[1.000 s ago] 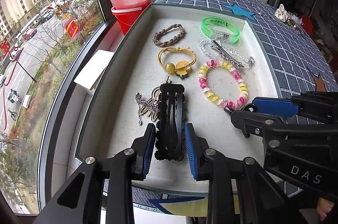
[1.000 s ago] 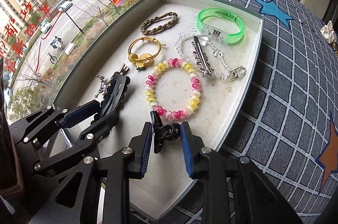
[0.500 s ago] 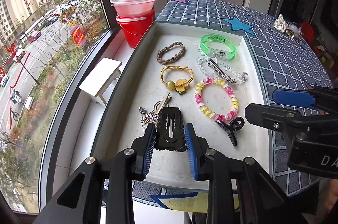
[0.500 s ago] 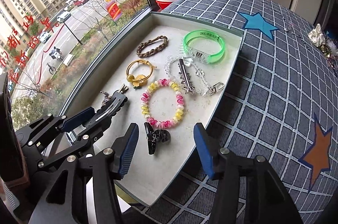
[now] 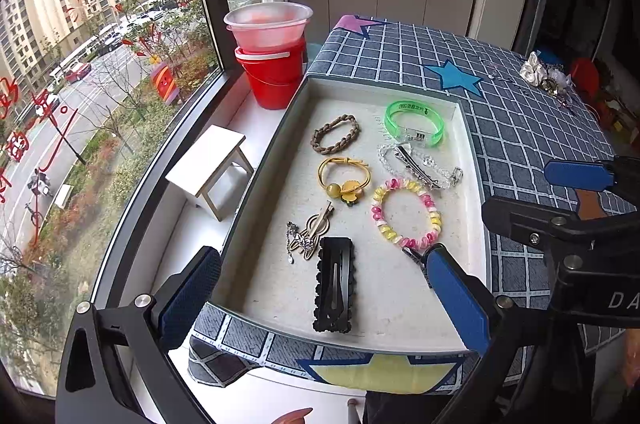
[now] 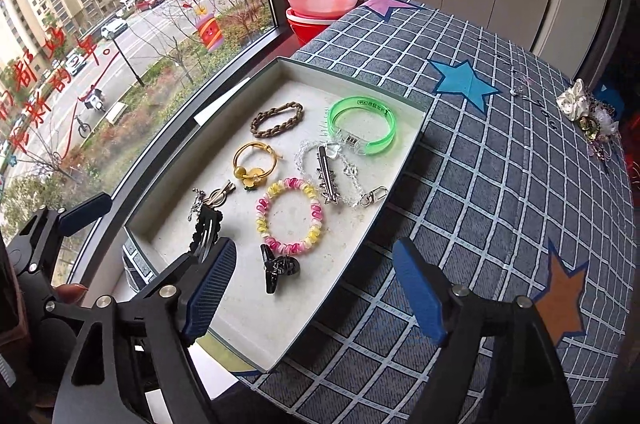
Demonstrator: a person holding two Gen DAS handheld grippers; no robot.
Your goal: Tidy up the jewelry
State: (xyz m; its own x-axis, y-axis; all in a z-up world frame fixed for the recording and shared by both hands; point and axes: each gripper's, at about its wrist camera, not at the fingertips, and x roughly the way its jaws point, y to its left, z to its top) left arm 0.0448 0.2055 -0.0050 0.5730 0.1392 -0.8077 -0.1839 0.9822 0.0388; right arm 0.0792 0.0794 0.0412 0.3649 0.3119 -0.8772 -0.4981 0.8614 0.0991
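A white-lined tray [image 5: 262, 192] holds the jewelry. A long black snap hair clip [image 5: 334, 284] lies flat at its near end, below my left gripper [image 5: 322, 254], whose jaws are opening wide and touch nothing. A small black claw clip [image 6: 278, 266] lies on the tray floor below my right gripper [image 6: 314, 252], whose jaws are also opening, clear of it. Just beyond the claw clip sits a pink and yellow bead bracelet [image 6: 292, 247], and a green bangle [image 6: 390, 130] lies at the far end. In the left wrist view the right gripper [image 5: 560, 200] hovers at the tray's right side.
Also in the tray are a brown braided band [image 5: 334, 134], a yellow hair tie [image 5: 344, 180], a clear bead chain with a silver clip [image 5: 420, 164] and a brooch [image 5: 308, 236]. A red bucket [image 5: 272, 80] and a white stool [image 5: 212, 160] stand by the window. Trinkets [image 6: 584, 112] lie on the checked cloth.
Both grippers opened and rose. The left one let go of the black snap clip and the right one let go of the claw clip; both clips now lie in the tray.
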